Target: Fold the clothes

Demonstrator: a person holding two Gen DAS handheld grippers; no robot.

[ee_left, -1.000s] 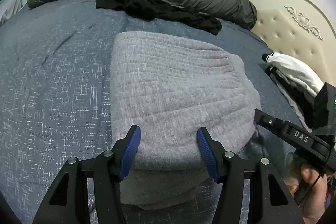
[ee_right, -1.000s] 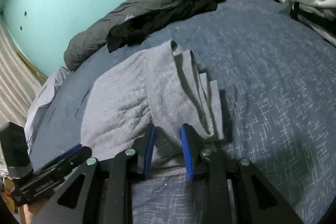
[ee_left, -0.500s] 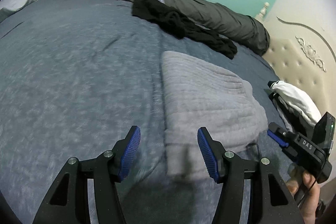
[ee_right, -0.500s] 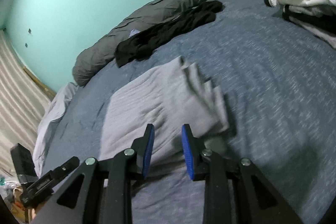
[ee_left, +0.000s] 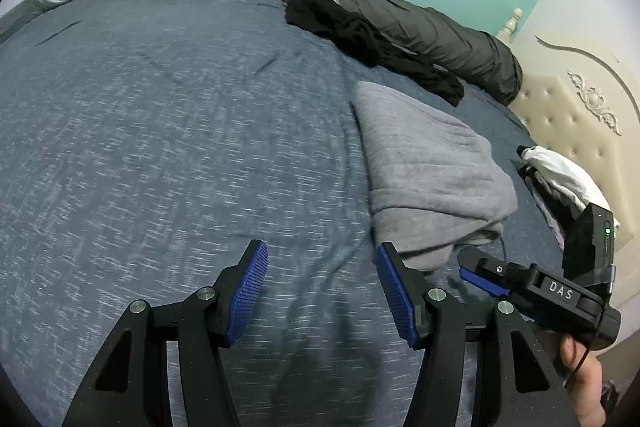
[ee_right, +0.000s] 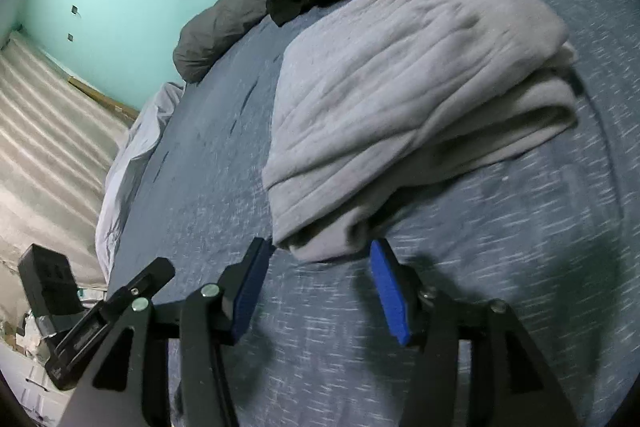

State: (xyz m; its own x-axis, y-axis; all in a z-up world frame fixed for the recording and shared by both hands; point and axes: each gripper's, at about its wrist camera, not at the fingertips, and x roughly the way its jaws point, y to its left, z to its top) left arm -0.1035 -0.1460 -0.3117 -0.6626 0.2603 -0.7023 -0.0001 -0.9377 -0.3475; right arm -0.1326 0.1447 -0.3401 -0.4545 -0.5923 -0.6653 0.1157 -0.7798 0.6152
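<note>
The grey garment point(ee_right: 416, 83) lies folded on the bed point(ee_left: 168, 147), near the black clothes point(ee_left: 368, 39) still unfolded. Left gripper point(ee_left: 320, 291) stands apart, empty; right gripper point(ee_right: 316, 291) has just been opening, its jaws apart at the garment's corner, nothing pinched.

Soft ribbed grey knit garment point(ee_right: 404, 99) on matt flecked bedspread point(ee_left: 160, 155)

Only legible text was white "DAS" lettering on the black plastic body of the right gripper point(ee_left: 486, 273), seen in left wrist view
</note>
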